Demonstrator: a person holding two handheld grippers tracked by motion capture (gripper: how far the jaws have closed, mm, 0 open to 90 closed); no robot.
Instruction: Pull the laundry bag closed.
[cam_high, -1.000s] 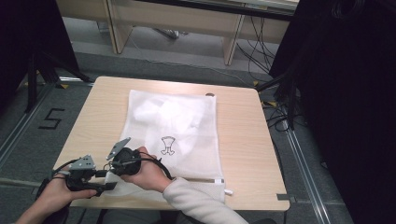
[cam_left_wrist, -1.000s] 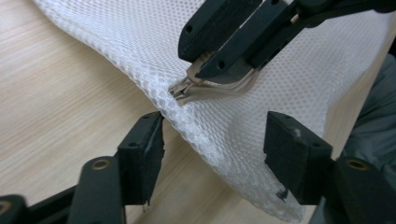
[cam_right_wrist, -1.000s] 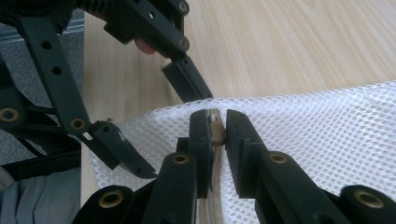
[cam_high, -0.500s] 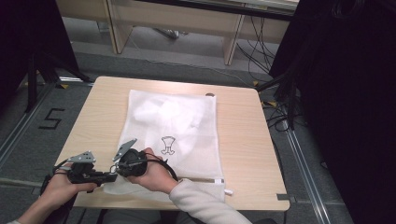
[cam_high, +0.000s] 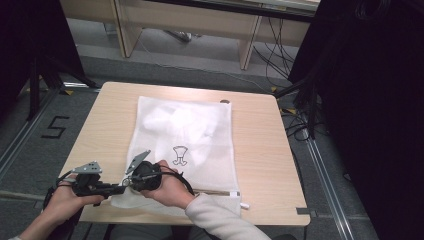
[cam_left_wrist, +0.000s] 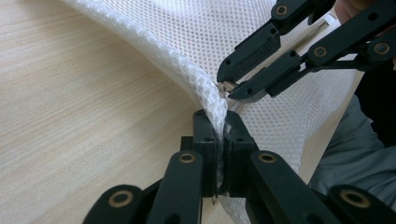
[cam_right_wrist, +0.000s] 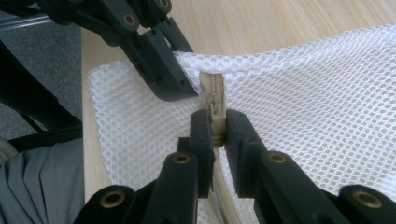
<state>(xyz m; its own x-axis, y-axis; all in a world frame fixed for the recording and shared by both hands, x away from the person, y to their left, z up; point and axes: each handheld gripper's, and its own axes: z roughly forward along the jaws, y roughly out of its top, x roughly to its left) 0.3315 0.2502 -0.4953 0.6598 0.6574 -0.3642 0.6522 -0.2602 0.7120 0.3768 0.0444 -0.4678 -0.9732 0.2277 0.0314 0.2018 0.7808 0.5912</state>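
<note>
Right gripper (cam_right_wrist: 215, 133) clamps the zipper pull (cam_right_wrist: 215, 112); left gripper (cam_left_wrist: 221, 140) pinches the mesh laundry bag (cam_high: 190, 135) corner at the table's (cam_high: 260, 150) near-left edge — draw the pull along the zipper, keeping fabric taut

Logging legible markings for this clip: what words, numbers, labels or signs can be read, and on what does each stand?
"5": black numeral marked on the grey floor left of the table.
A small dark printed figure on the white mesh laundry bag is a picture, not lettering; any text there is too small to read.
No readable marks on the left gripper, the right gripper or the zipper.
</note>
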